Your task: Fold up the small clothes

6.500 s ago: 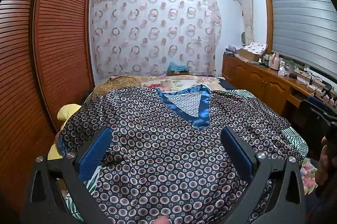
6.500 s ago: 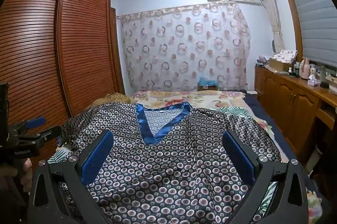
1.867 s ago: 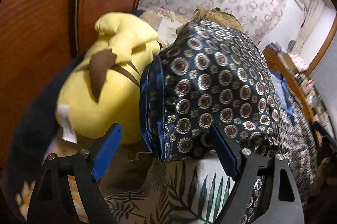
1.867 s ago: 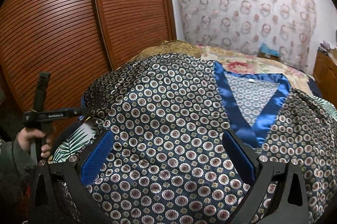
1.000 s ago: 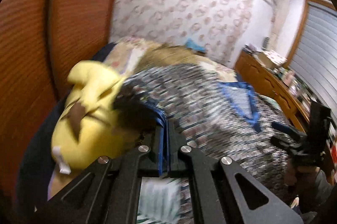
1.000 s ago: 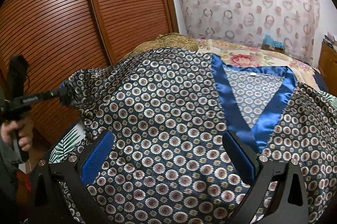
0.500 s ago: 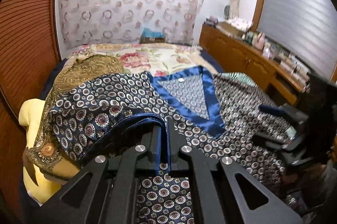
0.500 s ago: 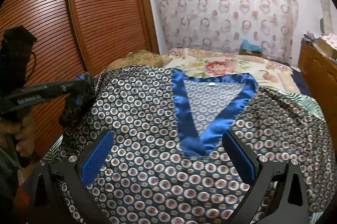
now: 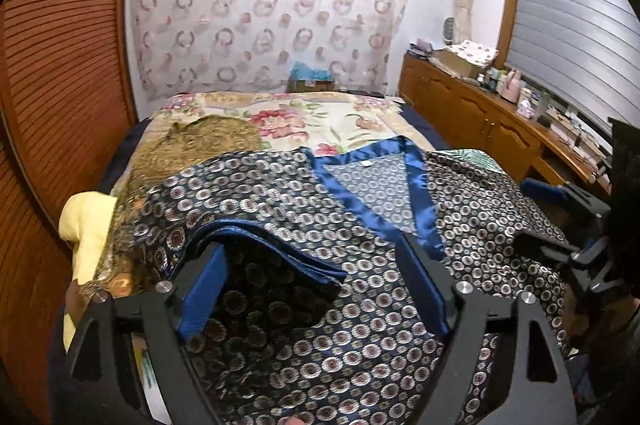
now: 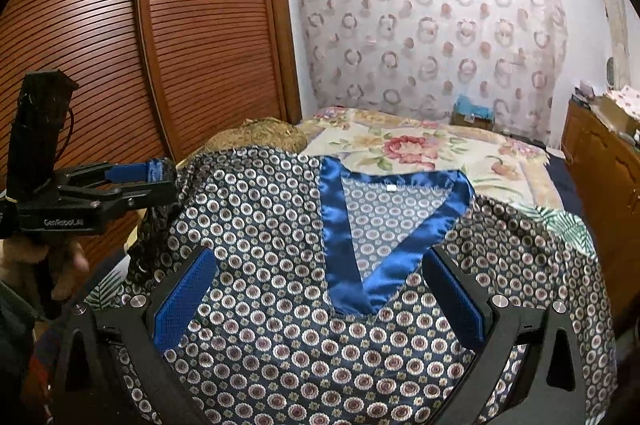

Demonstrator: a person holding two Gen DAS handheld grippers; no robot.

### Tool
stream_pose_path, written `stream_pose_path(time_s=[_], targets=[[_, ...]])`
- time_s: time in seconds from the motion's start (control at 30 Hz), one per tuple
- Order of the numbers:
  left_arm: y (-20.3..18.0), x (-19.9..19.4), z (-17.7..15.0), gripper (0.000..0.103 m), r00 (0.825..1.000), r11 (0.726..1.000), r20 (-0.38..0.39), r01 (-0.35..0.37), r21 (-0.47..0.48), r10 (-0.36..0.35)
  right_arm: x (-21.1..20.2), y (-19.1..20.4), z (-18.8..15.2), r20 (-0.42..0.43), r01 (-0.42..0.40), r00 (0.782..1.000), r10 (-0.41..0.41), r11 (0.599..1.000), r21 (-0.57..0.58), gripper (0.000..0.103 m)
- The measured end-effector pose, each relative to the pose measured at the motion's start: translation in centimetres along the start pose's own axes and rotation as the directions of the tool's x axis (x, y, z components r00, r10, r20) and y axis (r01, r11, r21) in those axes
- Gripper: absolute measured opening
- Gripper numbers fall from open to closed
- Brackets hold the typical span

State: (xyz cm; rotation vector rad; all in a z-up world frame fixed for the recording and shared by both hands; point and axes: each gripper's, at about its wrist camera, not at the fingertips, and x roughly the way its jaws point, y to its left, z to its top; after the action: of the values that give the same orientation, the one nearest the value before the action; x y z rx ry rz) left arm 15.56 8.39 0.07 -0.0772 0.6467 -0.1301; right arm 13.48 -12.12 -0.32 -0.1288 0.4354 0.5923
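L gripper (image 9: 316, 289) open over shirt (image 9: 360, 225), yellow plush (image 9: 86, 225) beside.

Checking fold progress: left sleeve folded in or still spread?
Folded in: sleeve lies doubled over the shirt front, blue cuff edge showing, between the open left gripper.

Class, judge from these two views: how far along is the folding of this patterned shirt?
Done: one sleeve is turned in over the shirt. In hand: nothing; left tool and right tool are both open above it. Left: the opposite sleeve lies spread, and the body is unfolded.
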Motion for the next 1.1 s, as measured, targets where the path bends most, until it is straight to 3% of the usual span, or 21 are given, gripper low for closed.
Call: stream_pose_path(time_s=[0.13,0.33,0.5,0.7,0.8,0.9,1.1], targets=[[1.1,-0.8,-0.2,0.084,1.0,0.999,-0.005,-0.016,-0.029,0.016,0.4,0.2,0.6,0.009,-0.008,1.0,0.008,1.0,-0.014,0.103],[0.9,-3.6,0.7,0.087,0.999,1.0,0.054,0.003,0.0,-0.003,1.9,0.7,1.0,-0.004,-0.024,1.0,0.024,0.999,-0.029,0.103],[1.6,-4.1,1.2,0.087,0.997,1.0,0.073,-0.026,0.003,0.026,2.6,0.9,1.2,-0.008,-0.027,1.0,0.027,0.999,-0.031,0.103],[4.3,-3.4,-0.6,0.087,0.995,0.995,0.042,-0.084,-0.048,0.086,4.0,1.3,1.4,-0.034,-0.061,0.998,0.059,0.997,-0.044,0.103],[5.6,-3.0,-2.0,0.087,0.994,0.992,0.016,-0.104,-0.076,0.105,5.7,1.6,1.7,-0.063,-0.122,0.991,0.119,0.991,-0.051,0.101],[6.9,-2.5,-3.3,0.087,0.989,0.985,-0.011,-0.147,-0.085,0.146,7.8,2.4,2.1,-0.096,-0.188,0.979,0.181,0.98,-0.072,0.095],[8.9,-3.2,-4.8,0.087,0.982,0.976,-0.022,-0.188,-0.11,0.187,12.4,5.9,3.0,-0.164,-0.316,0.942,0.293,0.939,-0.135,0.064]])
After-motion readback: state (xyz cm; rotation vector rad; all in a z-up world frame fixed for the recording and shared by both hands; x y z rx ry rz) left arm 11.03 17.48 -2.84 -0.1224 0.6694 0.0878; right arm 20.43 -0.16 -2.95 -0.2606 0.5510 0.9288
